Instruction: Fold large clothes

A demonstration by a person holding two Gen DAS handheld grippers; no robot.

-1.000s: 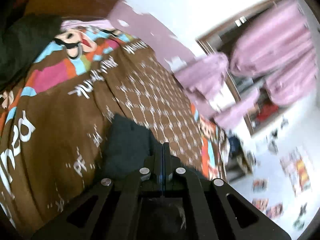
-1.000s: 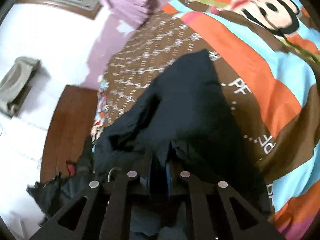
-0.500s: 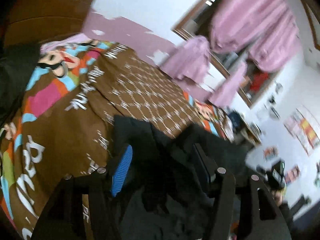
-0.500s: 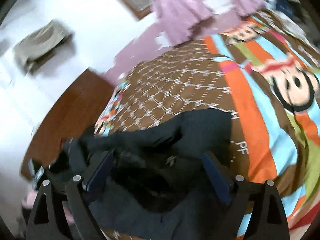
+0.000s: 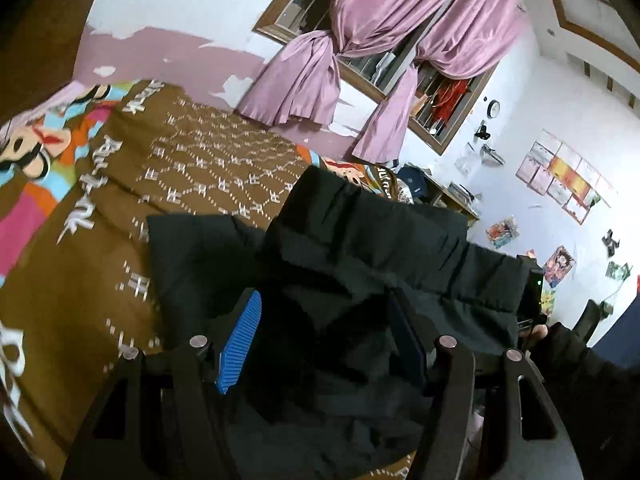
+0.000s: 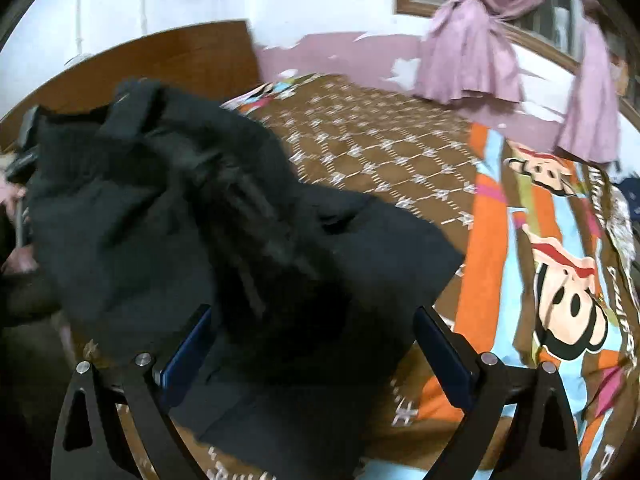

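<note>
A bulky black padded garment (image 5: 360, 248) lies crumpled on a bed covered by a brown cartoon-print bedspread (image 5: 192, 168), its long axis running roughly across the bed from the wooden headboard (image 6: 160, 60) side toward the side by the pink curtains (image 5: 400, 32). The left gripper (image 5: 328, 336) and right gripper (image 6: 316, 344) hover over it, jaws spread wide, gripping nothing.

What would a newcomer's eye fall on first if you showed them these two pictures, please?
Probably the dark garment heaped in the middle of the bed, lying between the open fingers of both the left gripper and the right gripper. Next, the bright cartoon-print bedspread under it and the pink curtains knotted at the window behind.
</note>
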